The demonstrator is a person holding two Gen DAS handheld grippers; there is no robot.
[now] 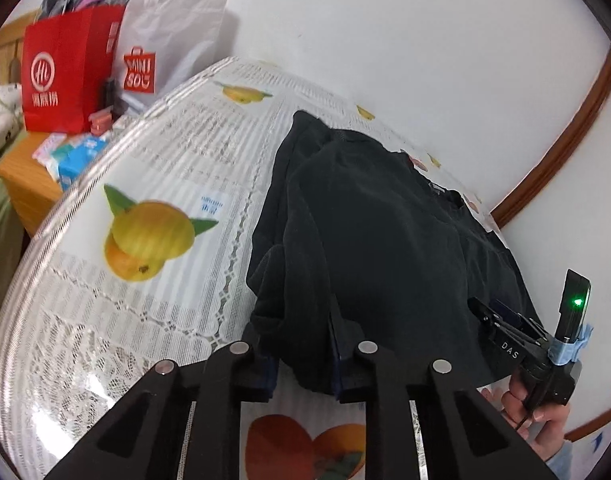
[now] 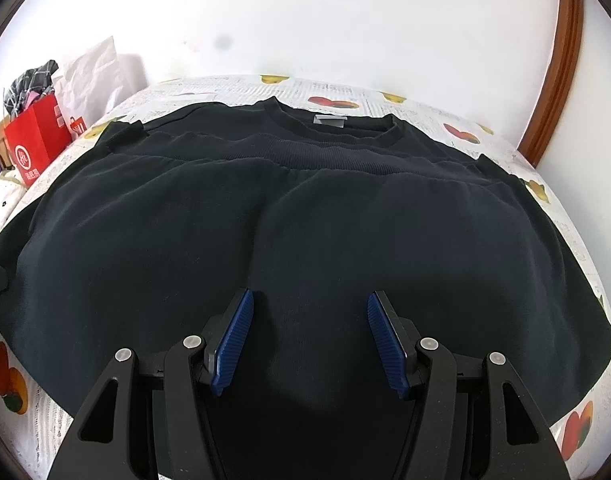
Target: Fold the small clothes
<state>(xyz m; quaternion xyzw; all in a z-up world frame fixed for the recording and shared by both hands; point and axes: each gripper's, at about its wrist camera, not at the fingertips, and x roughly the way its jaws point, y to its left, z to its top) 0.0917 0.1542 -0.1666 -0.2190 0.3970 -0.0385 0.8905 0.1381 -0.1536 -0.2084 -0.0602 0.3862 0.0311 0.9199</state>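
Black sweatshirt (image 2: pixel 305 216) spread on fruit-print tablecloth (image 1: pixel 153 184), bottom hem folded up toward collar, grey neck label showing. Left wrist view: left gripper (image 1: pixel 305 360) fingertips buried in fabric fold, pads mostly hidden; jaws narrow, pinching sweatshirt's edge. Right gripper (image 2: pixel 309 340) jaws about half open, blue pads apart over near part of sweatshirt; contact unclear, nothing clamped. Hand (image 1: pixel 545 420) cut off at frame edge. Red shopping bag (image 1: pixel 65 68) blurred beyond table.

One dark sweatshirt (image 2: pixel 305 220), two grippers (image 1: pixel 305 354) (image 2: pixel 307 340), one red bag (image 1: pixel 65 68), one white bag (image 1: pixel 173 36)
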